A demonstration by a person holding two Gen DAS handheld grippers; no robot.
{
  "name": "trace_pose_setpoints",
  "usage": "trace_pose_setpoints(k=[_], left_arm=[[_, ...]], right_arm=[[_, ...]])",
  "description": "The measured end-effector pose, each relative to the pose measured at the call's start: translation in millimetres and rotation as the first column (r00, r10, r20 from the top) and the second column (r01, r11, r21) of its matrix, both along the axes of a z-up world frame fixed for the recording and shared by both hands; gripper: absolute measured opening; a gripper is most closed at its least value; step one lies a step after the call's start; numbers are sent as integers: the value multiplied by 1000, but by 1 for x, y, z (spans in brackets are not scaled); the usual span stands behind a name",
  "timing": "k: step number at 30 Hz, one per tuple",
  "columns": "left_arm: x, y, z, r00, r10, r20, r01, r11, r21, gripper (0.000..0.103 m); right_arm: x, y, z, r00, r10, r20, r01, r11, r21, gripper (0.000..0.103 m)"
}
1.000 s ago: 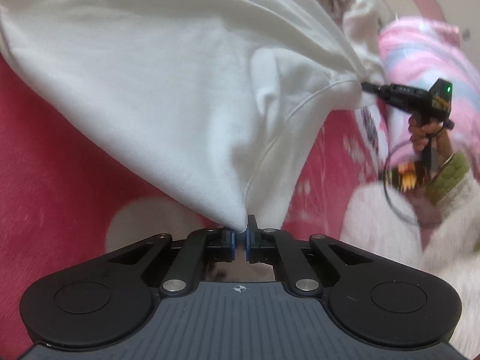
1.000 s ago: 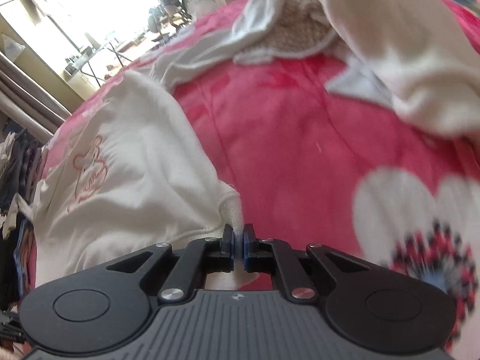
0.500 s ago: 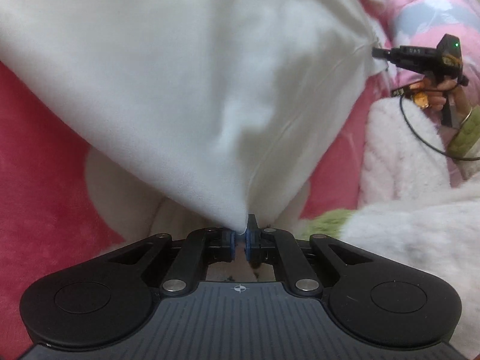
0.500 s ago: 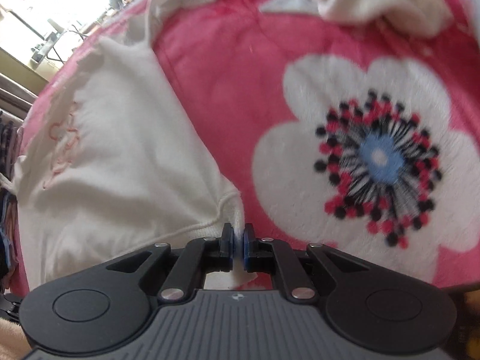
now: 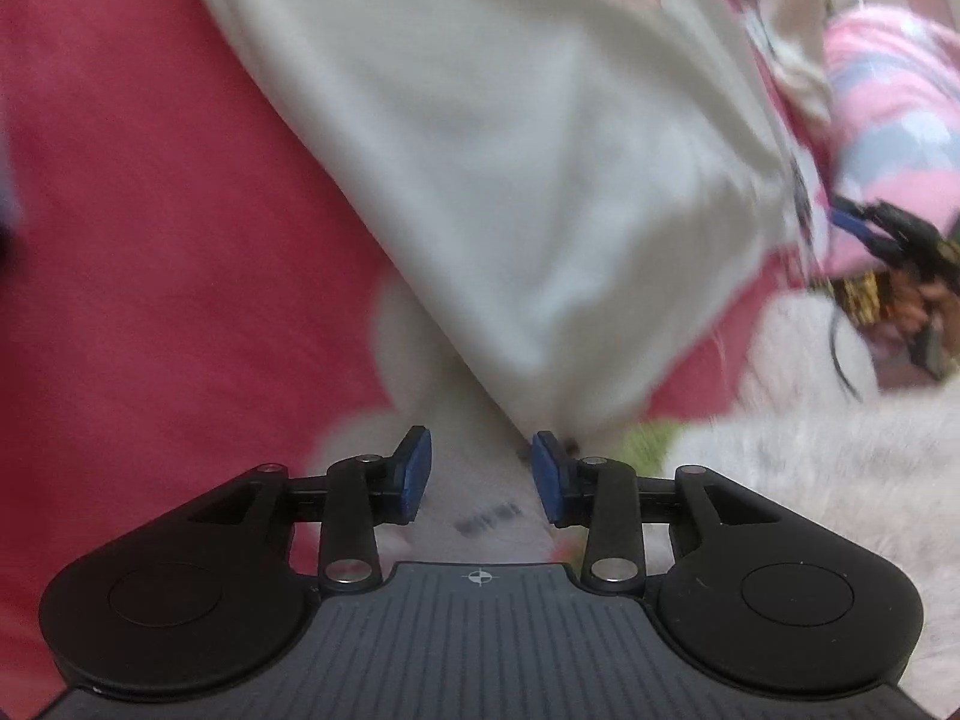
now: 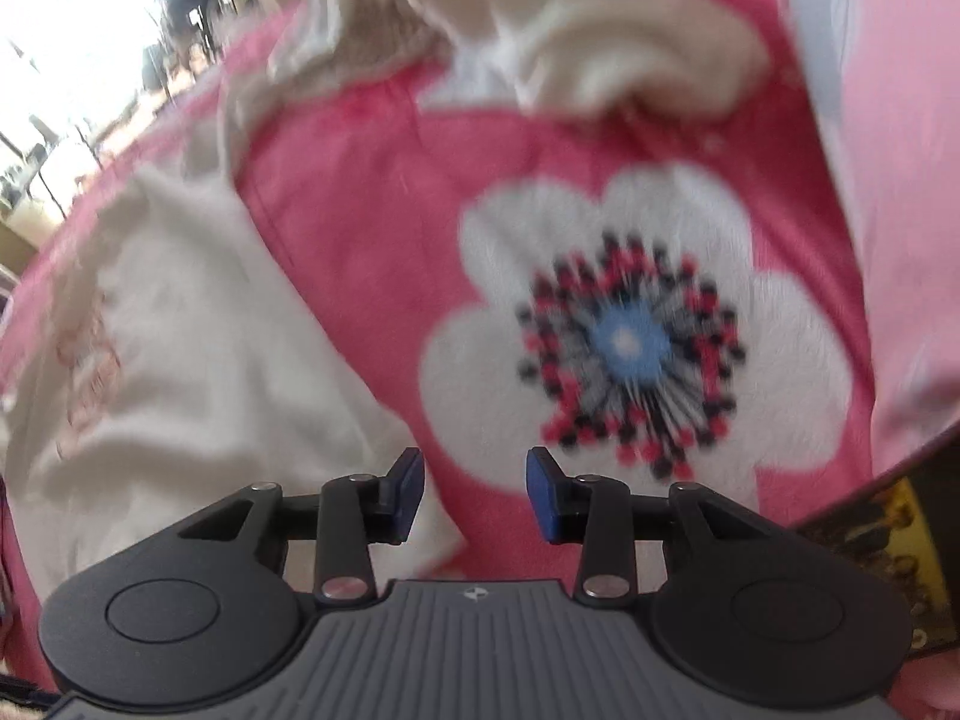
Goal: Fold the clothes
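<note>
Pink blanket [image 6: 360, 192] with white flower print [image 6: 636, 336], fluffy white fabric [image 5: 810, 456], bright cluttered background [image 6: 72, 60]

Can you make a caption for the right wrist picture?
Right gripper opening, nothing pinched, over the white top beside a big flower on the pink blanket.

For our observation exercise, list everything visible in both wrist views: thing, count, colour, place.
white garment: one, cream with a faint pink print, spread on the blanket, left in the right wrist view.
blanket: one, pink-red with a large white flower, under everything.
clothes heap: count unclear, cream and white, far edge of the blanket.
fluffy fabric: one, white, lower right in the left wrist view.
pink-and-blue fabric: one, upper right there.
left tool: one, black with blue pads, jaws opening, nothing gripped.
right tool: one, same colours, jaws opening, garment edge released.
</note>
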State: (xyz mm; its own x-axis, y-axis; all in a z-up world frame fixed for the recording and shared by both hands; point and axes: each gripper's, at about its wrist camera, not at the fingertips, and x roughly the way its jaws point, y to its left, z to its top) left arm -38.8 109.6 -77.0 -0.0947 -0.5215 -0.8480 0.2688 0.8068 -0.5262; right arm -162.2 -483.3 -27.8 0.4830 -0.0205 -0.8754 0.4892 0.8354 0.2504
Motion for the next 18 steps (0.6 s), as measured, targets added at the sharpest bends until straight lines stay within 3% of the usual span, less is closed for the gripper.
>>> trace_pose_setpoints(k=[4, 8, 12, 14, 18], left_arm=[[26, 25, 28, 974, 149, 173, -156, 987, 25, 38], [54, 45, 49, 891, 305, 336, -337, 941, 39, 39], [68, 64, 81, 805, 339, 487, -411, 911, 44, 43], [73, 79, 92, 765, 363, 533, -456, 889, 49, 48], [92, 114, 98, 696, 461, 550, -579, 813, 51, 49]], right_arm=[[29, 36, 23, 986, 88, 139, -89, 996, 2, 42], [67, 81, 27, 954, 164, 251, -189, 979, 76, 42], [97, 126, 12, 935, 193, 297, -255, 949, 184, 42], [109, 147, 4, 931, 199, 305, -277, 930, 240, 42], [135, 193, -11, 912, 208, 354, -341, 863, 372, 43]])
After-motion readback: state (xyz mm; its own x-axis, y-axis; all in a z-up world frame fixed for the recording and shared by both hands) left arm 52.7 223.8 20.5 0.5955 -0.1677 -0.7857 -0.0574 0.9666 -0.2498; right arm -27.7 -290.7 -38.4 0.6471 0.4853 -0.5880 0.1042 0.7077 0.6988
